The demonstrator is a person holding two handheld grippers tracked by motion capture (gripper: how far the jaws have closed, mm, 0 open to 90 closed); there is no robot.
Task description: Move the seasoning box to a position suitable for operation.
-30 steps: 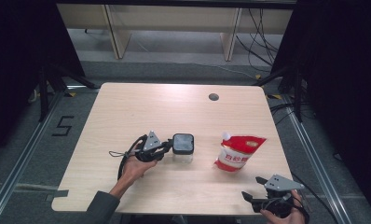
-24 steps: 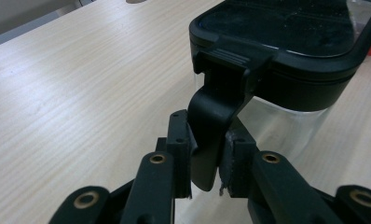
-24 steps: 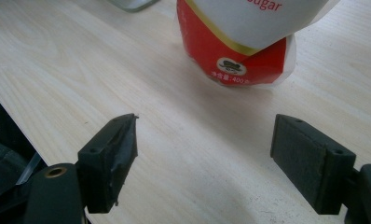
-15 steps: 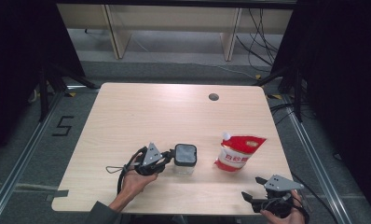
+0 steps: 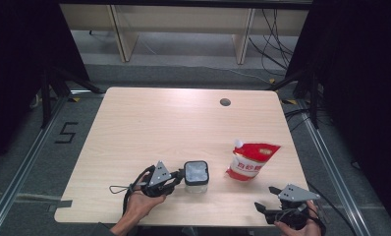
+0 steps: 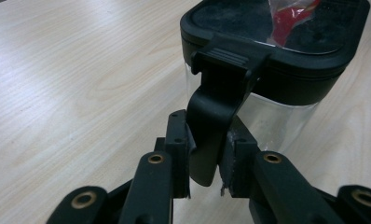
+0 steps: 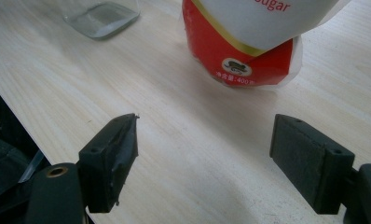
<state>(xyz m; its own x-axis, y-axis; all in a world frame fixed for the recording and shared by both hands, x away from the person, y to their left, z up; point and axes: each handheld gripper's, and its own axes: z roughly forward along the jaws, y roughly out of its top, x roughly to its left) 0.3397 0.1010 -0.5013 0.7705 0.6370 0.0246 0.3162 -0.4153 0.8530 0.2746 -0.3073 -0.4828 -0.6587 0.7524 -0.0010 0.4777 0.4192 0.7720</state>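
A clear square container (image 5: 196,173) with a black lid (image 6: 277,37) stands near the table's front edge. A black latch (image 6: 216,107) hangs down from the lid's side. My left gripper (image 5: 180,176) lies level at the container's left, and its jaws (image 6: 206,154) are shut on that latch. A red and white sugar pouch (image 5: 250,162) lies to the right of the container. My right gripper (image 5: 260,209) rests at the front right corner, open, with bare table between its jaws (image 7: 204,140). The pouch (image 7: 249,46) lies just ahead of it, untouched, and the container's glass base (image 7: 102,16) sits farther left.
The pale wooden table (image 5: 159,123) has a small round hole (image 5: 225,102) near its far right. Dark floor, metal rails and shelving legs surround the table. The front edge runs close under both hands.
My left gripper has drawn the container toward the near edge of the table, still holding its latch. The right gripper and the pouch have stayed put.
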